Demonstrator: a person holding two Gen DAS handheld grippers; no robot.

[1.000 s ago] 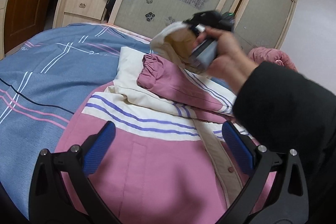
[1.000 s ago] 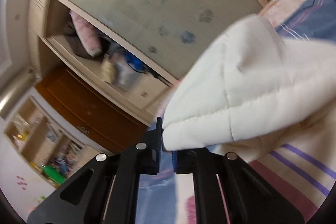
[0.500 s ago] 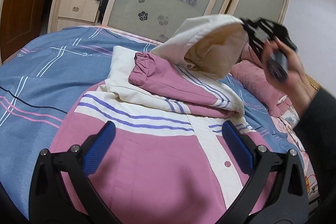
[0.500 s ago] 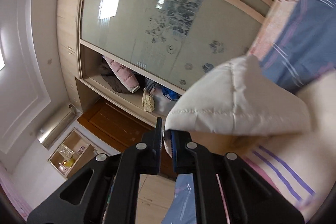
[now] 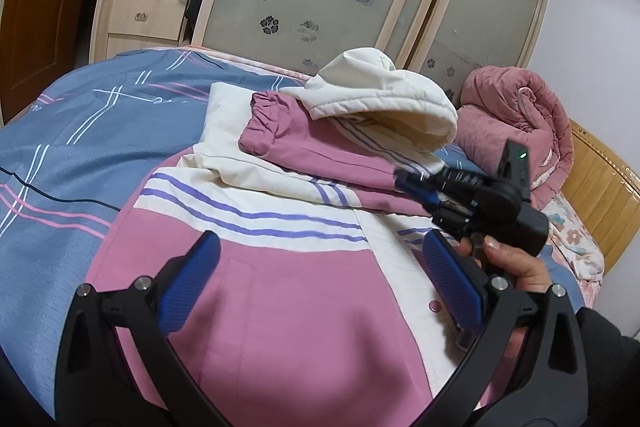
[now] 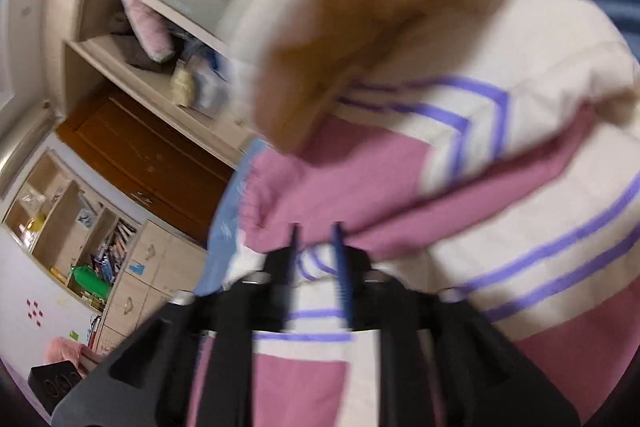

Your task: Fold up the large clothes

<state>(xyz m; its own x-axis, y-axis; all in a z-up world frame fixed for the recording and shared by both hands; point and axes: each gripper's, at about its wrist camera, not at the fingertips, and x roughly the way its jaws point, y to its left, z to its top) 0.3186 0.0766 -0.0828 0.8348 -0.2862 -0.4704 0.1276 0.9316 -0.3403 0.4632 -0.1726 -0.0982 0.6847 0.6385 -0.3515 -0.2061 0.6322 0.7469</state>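
A: Where is the jacket found?
B: Spread on the bed, hood laid on top.
A: And the jaws?
B: The left gripper is held wide, empty. The right gripper is opening, nothing pinched.

Blue striped bed under pink-and-cream jacket, rolled pink quilt.
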